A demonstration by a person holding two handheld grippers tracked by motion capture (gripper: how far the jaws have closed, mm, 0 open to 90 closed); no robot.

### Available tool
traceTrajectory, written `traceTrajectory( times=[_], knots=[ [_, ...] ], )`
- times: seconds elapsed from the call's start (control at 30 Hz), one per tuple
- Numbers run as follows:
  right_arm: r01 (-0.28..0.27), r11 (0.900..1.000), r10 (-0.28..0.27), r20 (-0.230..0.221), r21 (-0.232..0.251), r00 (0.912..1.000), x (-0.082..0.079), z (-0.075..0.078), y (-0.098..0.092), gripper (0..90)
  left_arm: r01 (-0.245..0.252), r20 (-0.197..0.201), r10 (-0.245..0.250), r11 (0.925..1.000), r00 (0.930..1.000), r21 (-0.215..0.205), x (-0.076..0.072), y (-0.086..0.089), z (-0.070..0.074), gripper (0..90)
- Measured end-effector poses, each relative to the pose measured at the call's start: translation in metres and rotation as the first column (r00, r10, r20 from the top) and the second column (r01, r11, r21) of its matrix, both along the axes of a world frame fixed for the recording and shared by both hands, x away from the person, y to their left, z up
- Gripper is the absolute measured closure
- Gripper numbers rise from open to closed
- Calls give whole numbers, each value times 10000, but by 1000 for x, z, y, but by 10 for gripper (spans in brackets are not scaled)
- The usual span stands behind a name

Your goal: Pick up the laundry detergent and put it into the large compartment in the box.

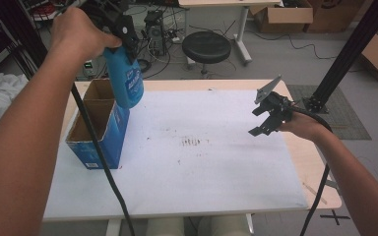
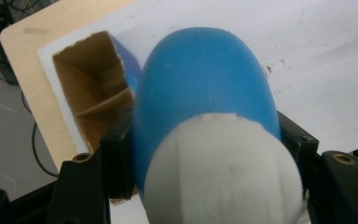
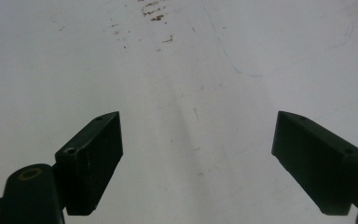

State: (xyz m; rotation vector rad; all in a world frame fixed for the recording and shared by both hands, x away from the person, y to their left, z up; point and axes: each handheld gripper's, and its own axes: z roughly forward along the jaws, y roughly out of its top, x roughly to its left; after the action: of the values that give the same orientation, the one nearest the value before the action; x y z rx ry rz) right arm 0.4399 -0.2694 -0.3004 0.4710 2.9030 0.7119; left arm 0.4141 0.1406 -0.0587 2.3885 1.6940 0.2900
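A blue bottle [image 1: 128,78] with a white cap [image 2: 223,172] hangs in the air above the far end of an open blue cardboard box [image 1: 98,125]. My left gripper [image 1: 125,37] is shut on the bottle near its top, one black jaw on each side of it in the left gripper view. The bottle [image 2: 205,88] points down toward the box [image 2: 93,98], whose inside is split by a cardboard divider. Over the right part of the table, my right gripper [image 1: 266,118] hovers open with nothing between its jaws [image 3: 198,154].
A white sheet [image 1: 192,147] with a brown stain [image 1: 193,142] at its middle covers the wooden table [image 1: 305,162]. Behind the table stand a black stool [image 1: 206,46], cardboard boxes [image 1: 283,17] and cables. A black frame post [image 1: 347,54] rises at the right.
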Motion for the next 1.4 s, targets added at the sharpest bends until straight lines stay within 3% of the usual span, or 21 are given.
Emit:
traceTrajectory(
  times=[0.3,0.47,0.67,1.03,1.23,1.4],
  knots=[
    [-7,10000,7,9,-5,10000,1,0,0,158,-1058,-101,1058,9944,9943,-57,-1,32,-3,380],
    [-39,10000,39,7,-17,10000,1,-1,2,158,-1592,-180,1595,9871,9870,160,-1,47,-9,380],
    [-21,10000,21,30,13,10000,1,-1,2,158,-2220,-187,2221,9750,9749,57,-1,68,-18,380],
    [16,10000,-16,9,29,10000,2,-1,2,158,-2854,-260,2865,9575,9577,418,1,89,-38,380],
    [22,10000,-22,-18,2,10000,3,-2,4,157,-3000,-264,3009,9534,9533,315,-1,99,-51,380],
    [-26,10000,26,-37,-4,10000,3,-3,6,158,-2944,-289,2953,9551,9550,331,-1,103,-66,380]
  ],
)
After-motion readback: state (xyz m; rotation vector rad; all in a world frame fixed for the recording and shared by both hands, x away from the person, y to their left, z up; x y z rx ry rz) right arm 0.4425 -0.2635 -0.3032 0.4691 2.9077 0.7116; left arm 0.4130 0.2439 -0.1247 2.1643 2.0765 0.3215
